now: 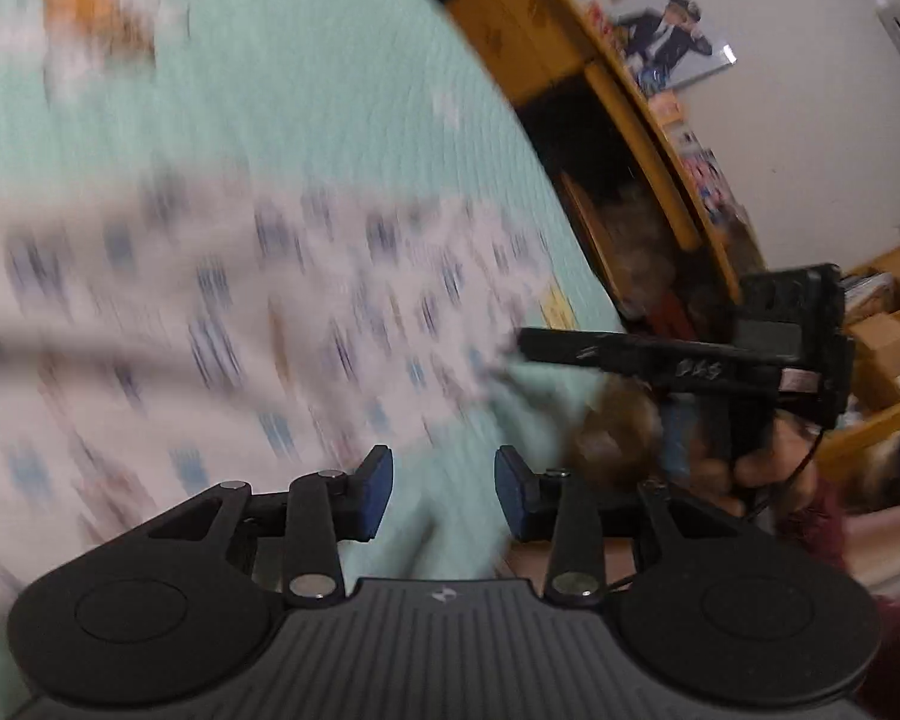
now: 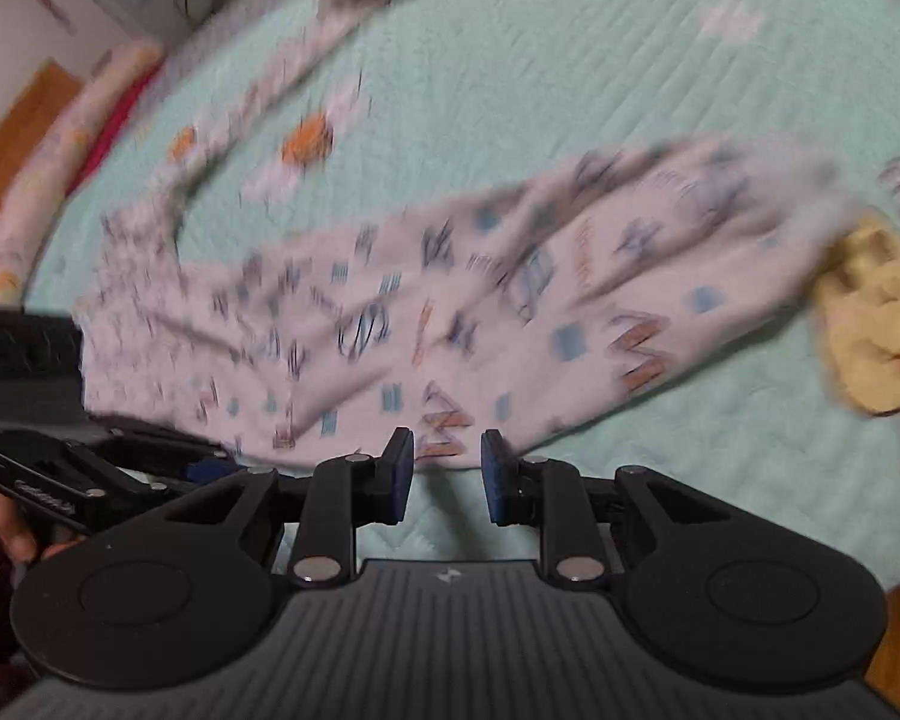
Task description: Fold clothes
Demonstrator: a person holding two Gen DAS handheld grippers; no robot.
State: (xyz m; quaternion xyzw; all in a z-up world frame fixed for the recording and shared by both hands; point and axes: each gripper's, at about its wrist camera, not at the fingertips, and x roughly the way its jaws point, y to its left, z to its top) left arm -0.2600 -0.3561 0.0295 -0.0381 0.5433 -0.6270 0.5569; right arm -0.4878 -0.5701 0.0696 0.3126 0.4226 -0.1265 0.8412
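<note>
Mint quilted bedspread (image 2: 570, 60) fills both frames; patterned pyjama garment (image 2: 390, 312) is spread mid-frame. Left gripper (image 1: 444, 495) and right gripper (image 2: 447, 477) are held released, empty. Its near hem should be pinched squarely.

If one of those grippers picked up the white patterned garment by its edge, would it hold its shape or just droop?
The white patterned garment would most likely droop: it already lies creased and draped on the green quilt, so it looks like thin, soft fabric. It is probably light for its size. Pushed, it would likely bunch up rather than slide as one piece.
</note>
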